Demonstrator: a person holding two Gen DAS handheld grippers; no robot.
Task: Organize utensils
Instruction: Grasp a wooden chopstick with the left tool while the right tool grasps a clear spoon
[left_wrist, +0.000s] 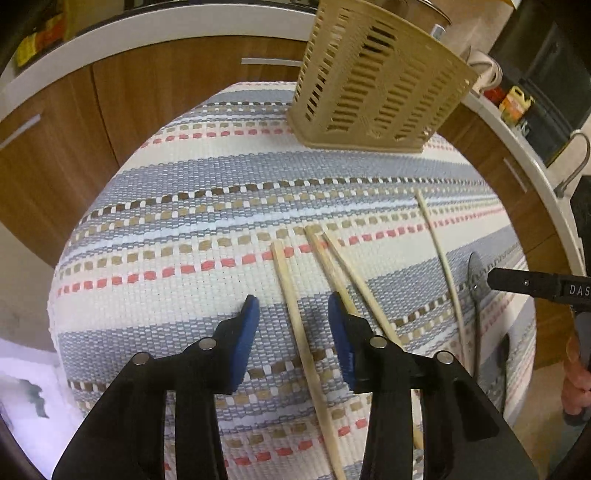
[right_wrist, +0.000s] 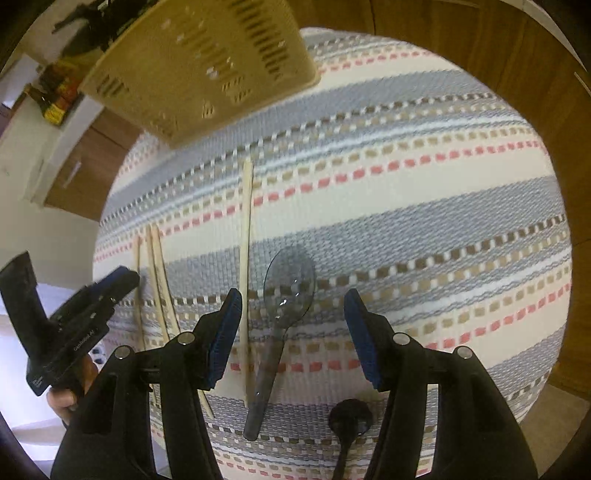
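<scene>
Striped woven cloth (left_wrist: 192, 206) covers the table: coarse weave w/ grey-blue, cream, tan, brown and pink bands.

Utensils lie flat on it. Four pale wooden chopsticks, thin and straight-sided. In left wrist view, one chopstick (left_wrist: 295, 321) runs up centre frame between the left gripper (left_wrist: 291, 306) pads, not touching either; jaws apart, nothing clamped. Two more chopsticks (left_wrist: 332, 266) sit just right of it, tips close together, passing under the right-hand blue pad. A fourth chopstick (left_wrist: 443, 266) lies further right, apart from the rest.

In right wrist view, a smoky translucent plastic spoon (right_wrist: 286, 295) lies centre frame, bowl up-frame, handle toward the camera, between the right gripper (right_wrist: 293, 306) pads; jaws wide apart, gripping nothing. The lone chopstick lies just left of the spoon, beside the left pad. A black spoon (right_wrist: 349, 419) sits at lower centre, partly hidden by the gripper body.

Beige plastic slotted holder (left_wrist: 373, 81) stands on the cloth, upper right in left view, upper left in right view, well apart from the utensils.

Wood-front cabinets (left_wrist: 74, 140) w/ white counter behind.
</scene>
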